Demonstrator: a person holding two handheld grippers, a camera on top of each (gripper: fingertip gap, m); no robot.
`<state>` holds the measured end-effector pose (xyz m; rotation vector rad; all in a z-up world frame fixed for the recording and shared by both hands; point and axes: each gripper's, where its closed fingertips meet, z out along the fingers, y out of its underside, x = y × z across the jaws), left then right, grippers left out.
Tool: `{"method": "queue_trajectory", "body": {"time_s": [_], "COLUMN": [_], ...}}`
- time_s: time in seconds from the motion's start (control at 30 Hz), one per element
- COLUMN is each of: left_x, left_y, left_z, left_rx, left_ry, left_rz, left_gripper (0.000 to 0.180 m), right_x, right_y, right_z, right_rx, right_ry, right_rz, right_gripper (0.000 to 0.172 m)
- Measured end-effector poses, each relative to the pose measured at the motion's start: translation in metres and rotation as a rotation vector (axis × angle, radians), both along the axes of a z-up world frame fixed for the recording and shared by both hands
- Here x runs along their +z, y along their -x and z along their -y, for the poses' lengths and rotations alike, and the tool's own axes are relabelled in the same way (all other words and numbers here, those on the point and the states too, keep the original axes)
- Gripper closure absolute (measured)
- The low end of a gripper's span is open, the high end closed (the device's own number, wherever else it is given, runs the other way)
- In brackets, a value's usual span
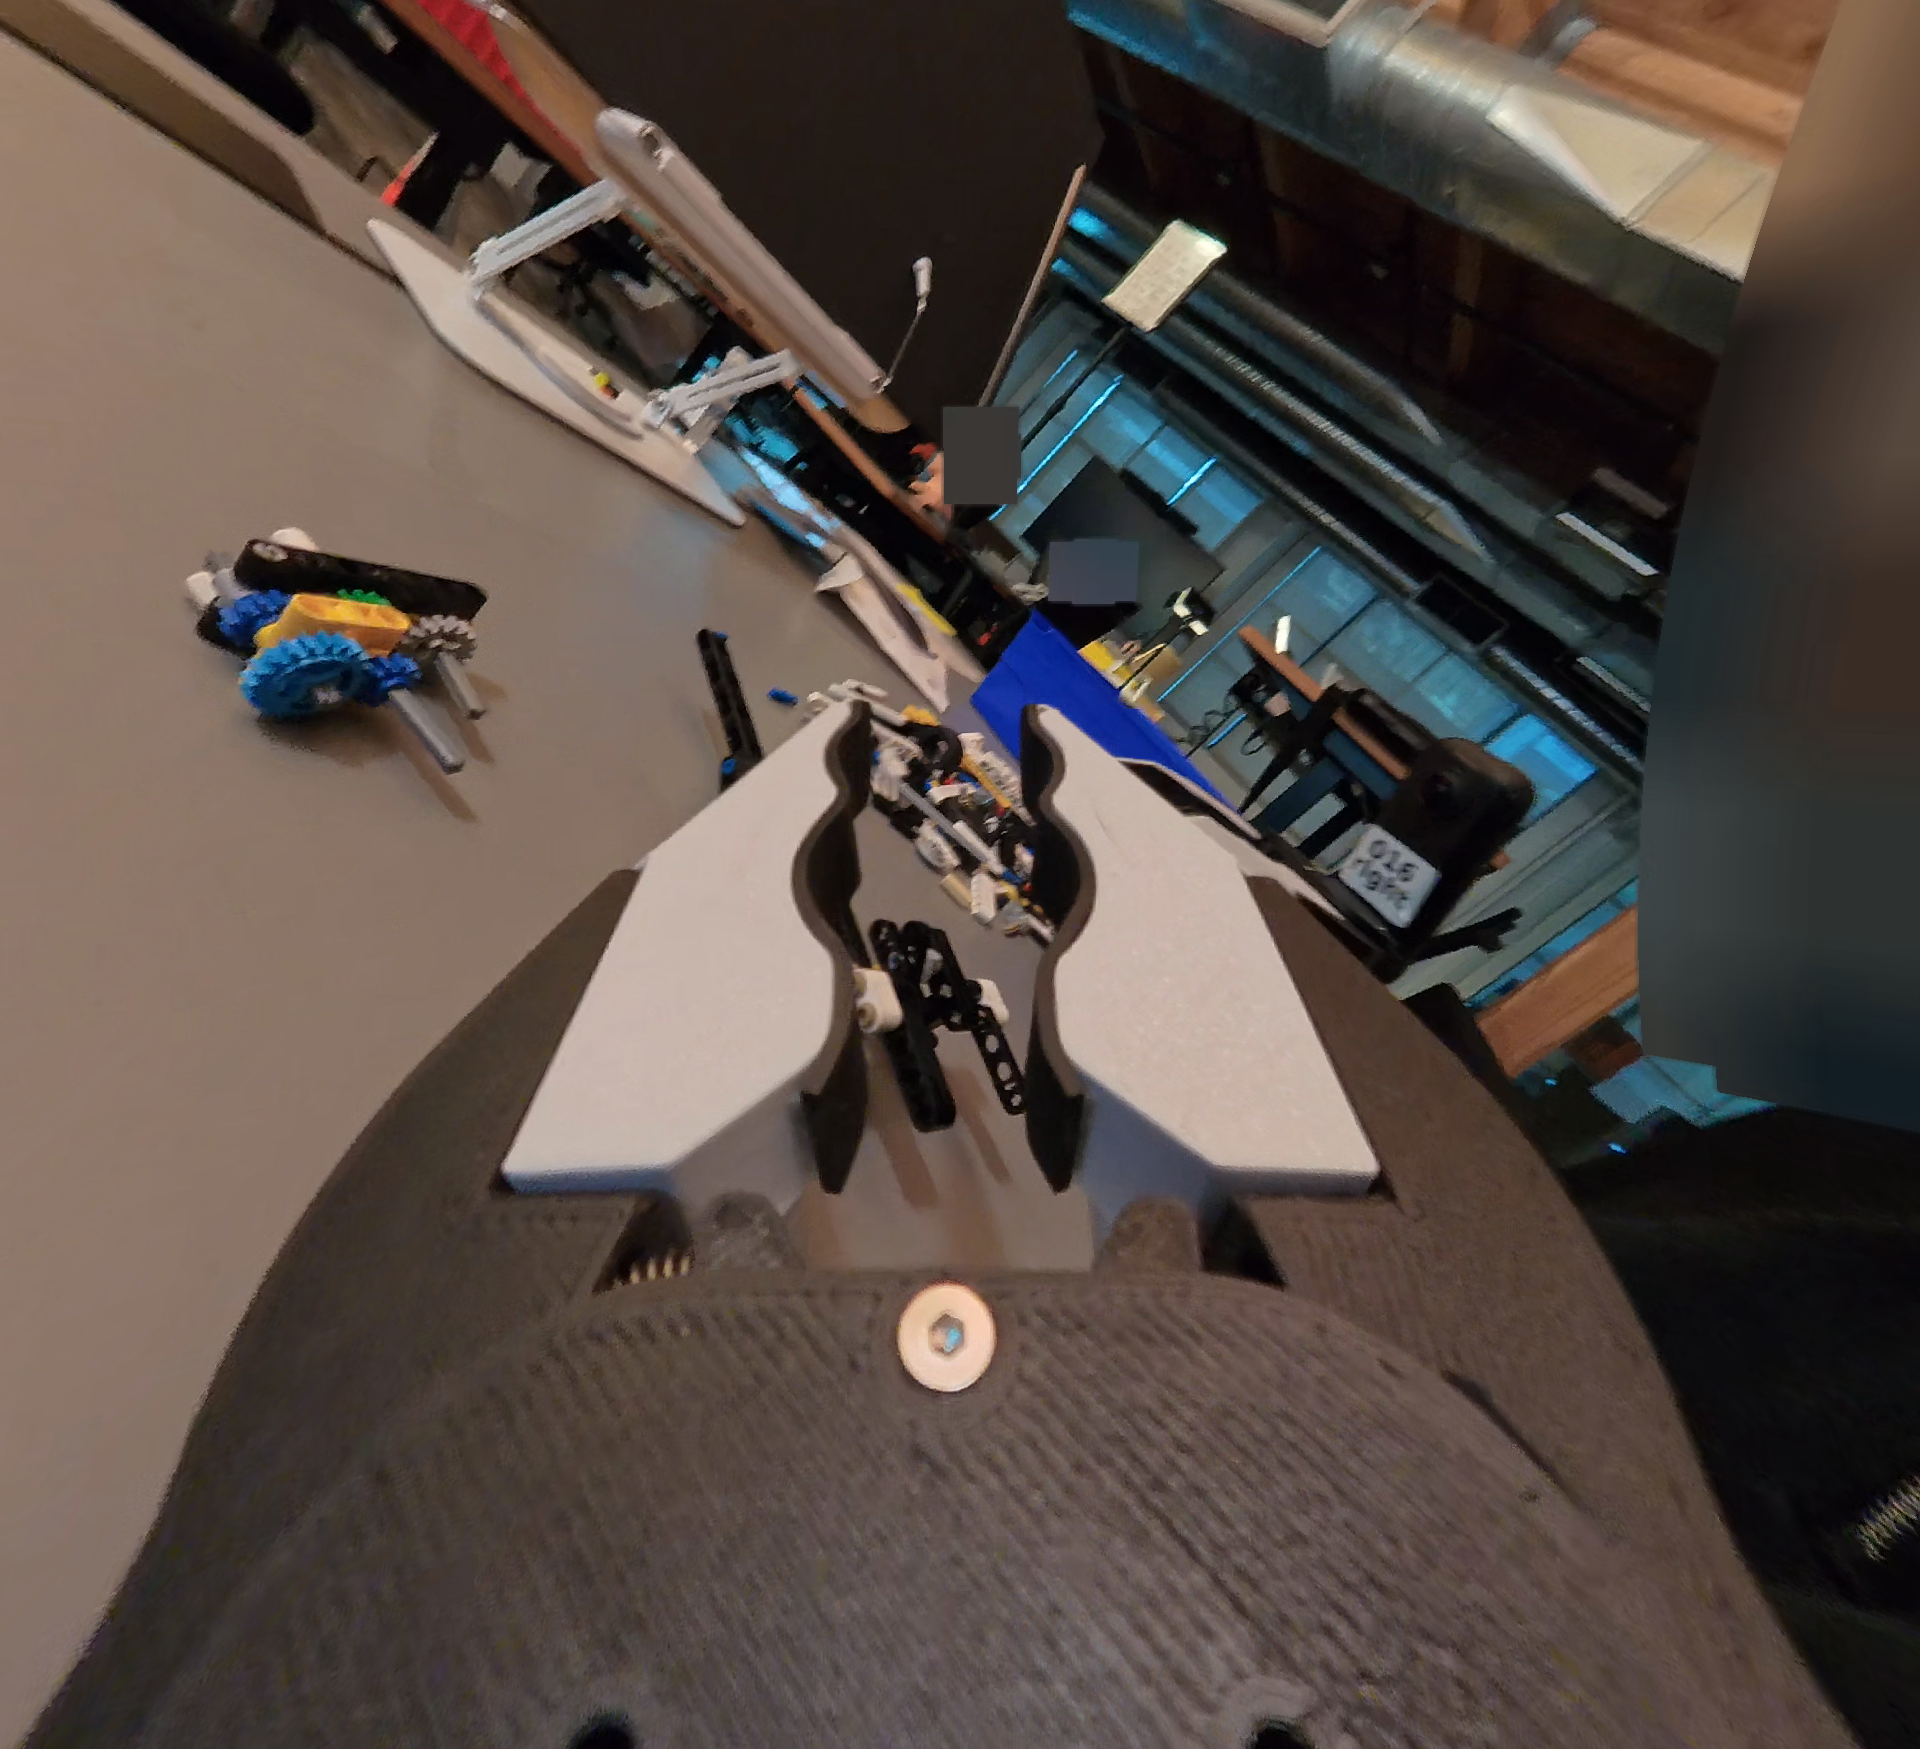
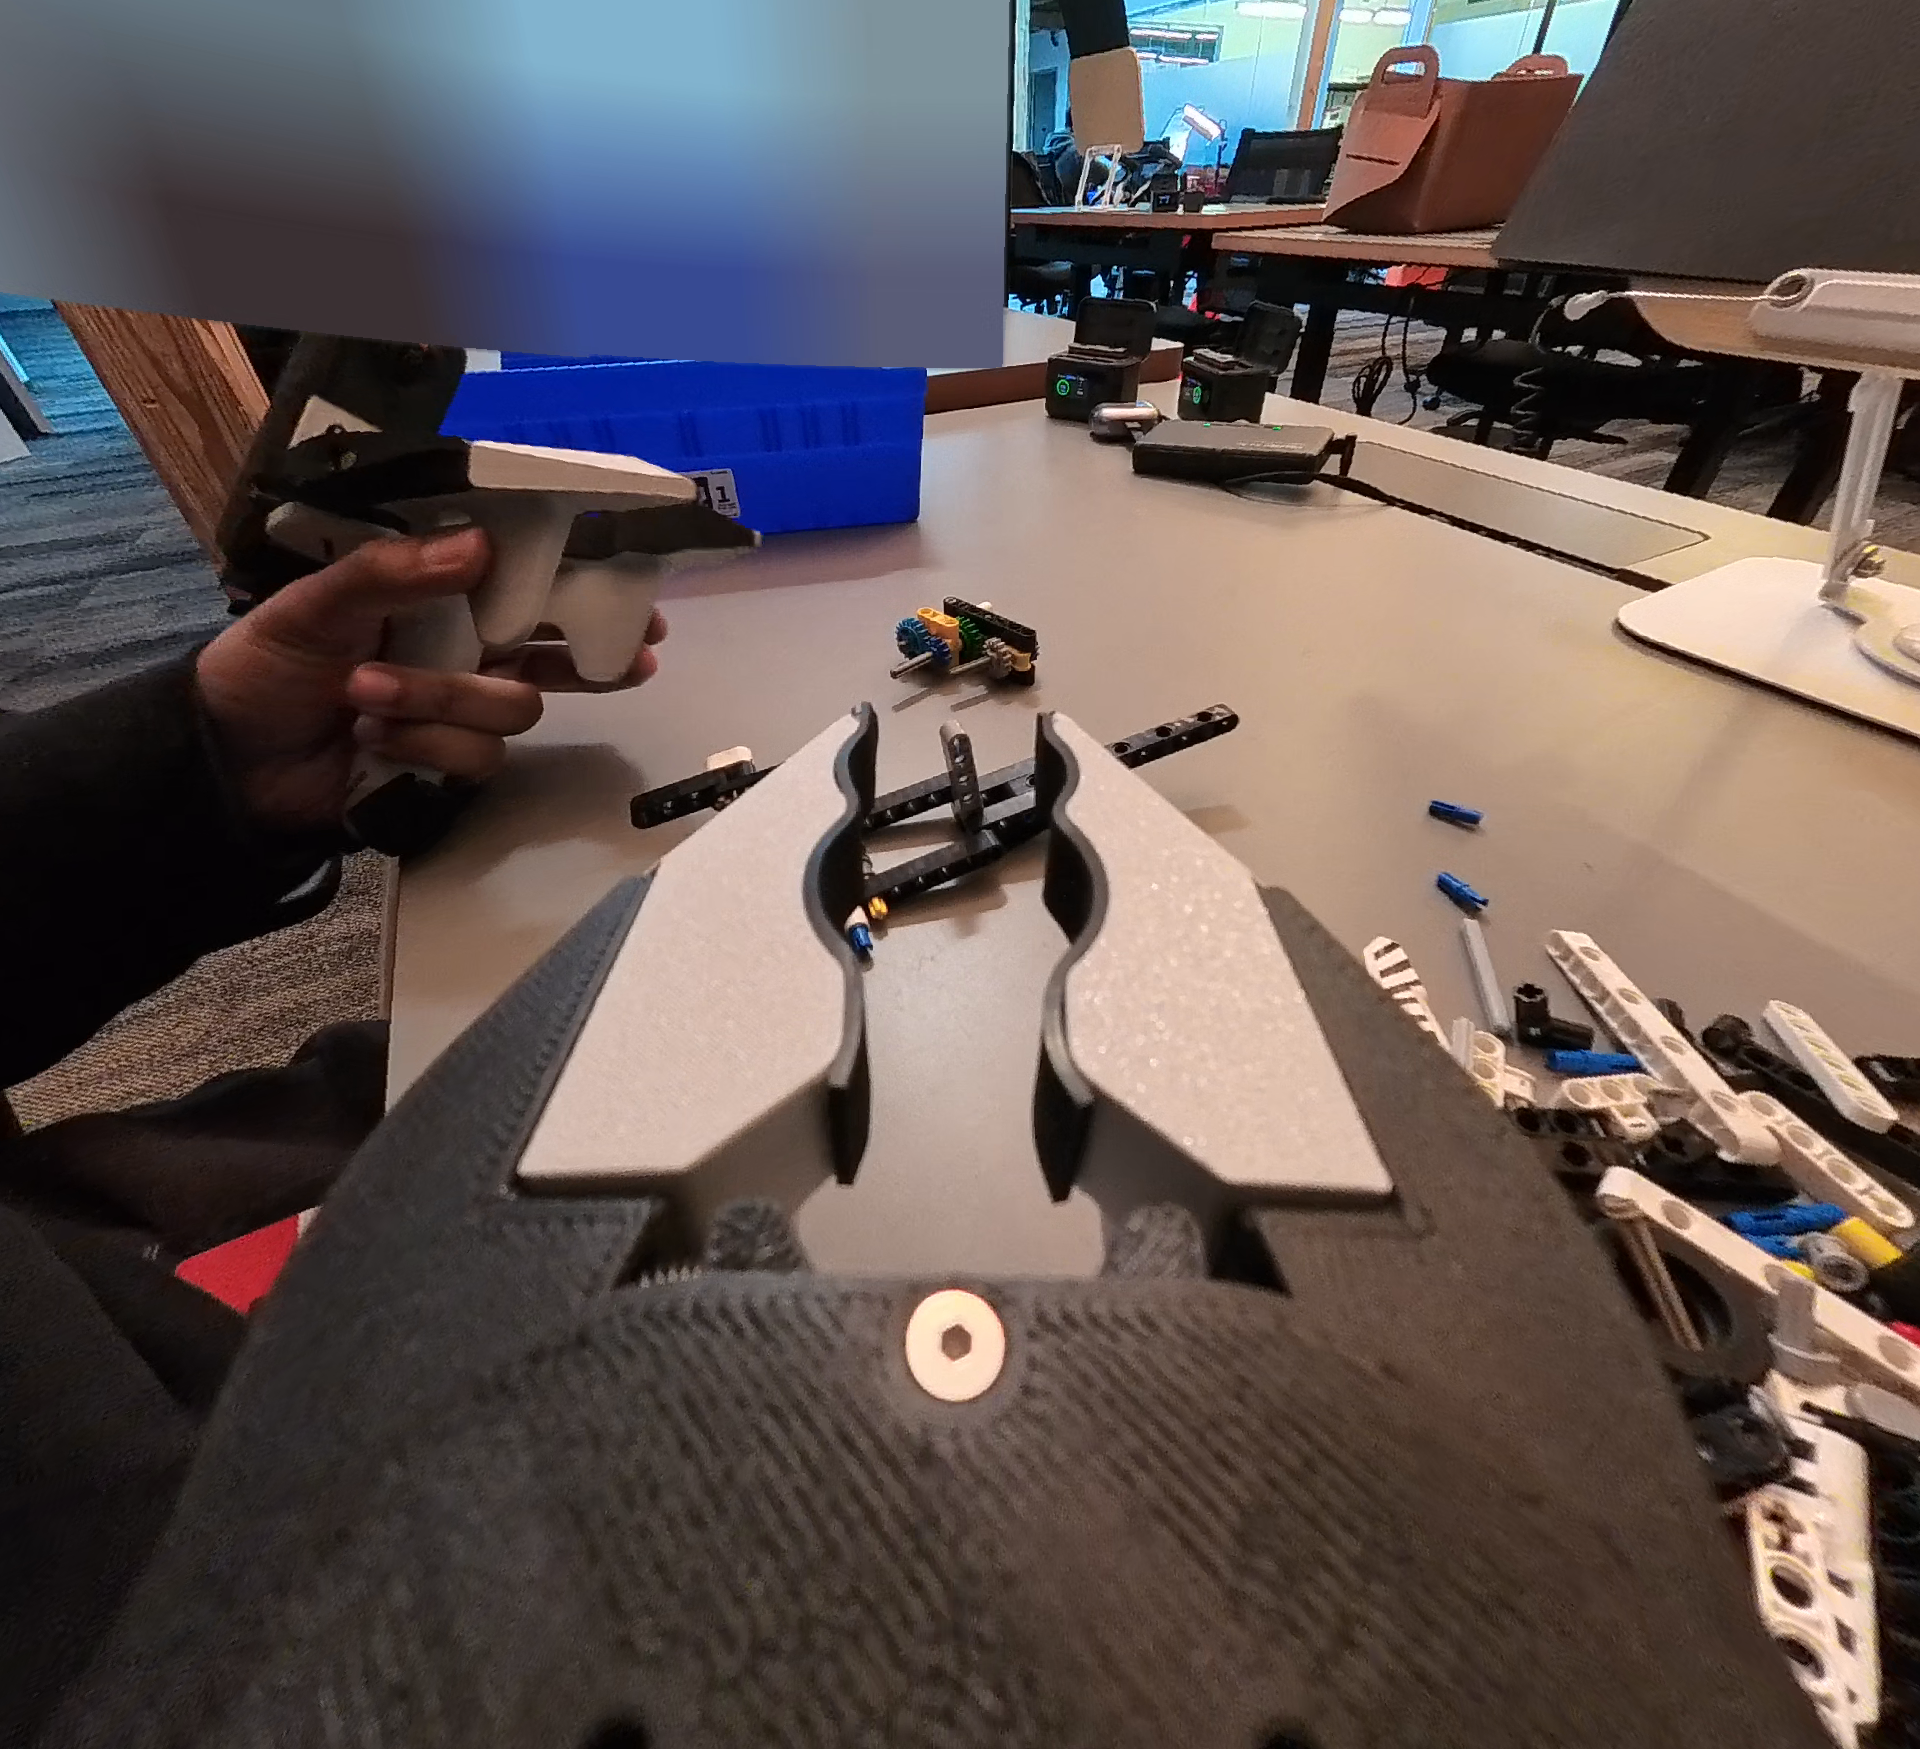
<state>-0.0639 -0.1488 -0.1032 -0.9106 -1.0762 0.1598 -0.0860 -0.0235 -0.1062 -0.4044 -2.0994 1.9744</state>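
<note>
Hovering apart, bare: right gripper (image 2: 956,743) over black beam frame (image 2: 935,826) | left gripper (image 1: 940,733) apart, bare | frame's left end hidden by a finger.

Beam frame (image 2: 935,826) is lying on the table (image 2: 1299,660) just ahead of the right gripper (image 2: 951,733). Gear assembly (image 2: 966,639) is sitting behind it, the bin (image 2: 727,442) farther back left. Loose parts pile (image 2: 1714,1180) is lying right.

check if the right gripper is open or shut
Open: the right gripper shows bare table between its pads, with the black beam assembly lying beyond them, ungripped.
</note>
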Motion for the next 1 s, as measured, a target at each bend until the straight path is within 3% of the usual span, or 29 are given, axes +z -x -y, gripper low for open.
{"method": "queue_trajectory", "body": {"time_s": [0.1,0.2,0.3,0.4,0.57,0.67,0.77,1.0], "left_x": [-0.001,-0.008,-0.036,-0.058,-0.09,-0.092,-0.091,-0.061], "left_y": [0.006,0.023,0.056,0.082,0.091,0.091,0.09,0.085], "left_z": [0.0,0.004,0.03,0.054,0.068,0.054,0.051,0.042], "left_rx": [0.024,0.019,0.083,0.144,0.193,0.128,0.107,0.171], "left_ry": [0.084,0.31,0.627,0.757,1.057,0.998,0.97,0.975], "left_rz": [0.009,0.074,0.21,0.356,0.471,0.457,0.446,0.287], "left_gripper": [0.144,0.142,0.126,0.108,0.104,0.119,0.147,0.16], "right_x": [0.0,0.002,0.004,0.007,0.01,0.011,0.011,0.012], "right_y": [0.0,-0.001,-0.003,-0.004,-0.005,-0.006,-0.006,-0.005], "right_z": [0.0,-0.001,-0.002,-0.004,-0.006,-0.006,-0.006,-0.006], "right_rx": [0.001,-0.001,-0.005,-0.011,-0.021,-0.023,-0.024,-0.03], "right_ry": [0.002,0.01,0.021,0.033,0.051,0.05,0.05,0.056], "right_rz": [0.0,-0.012,-0.031,-0.049,-0.076,-0.084,-0.087,-0.088], "right_gripper": [0.144,0.144,0.146,0.147,0.15,0.151,0.152,0.152]}}
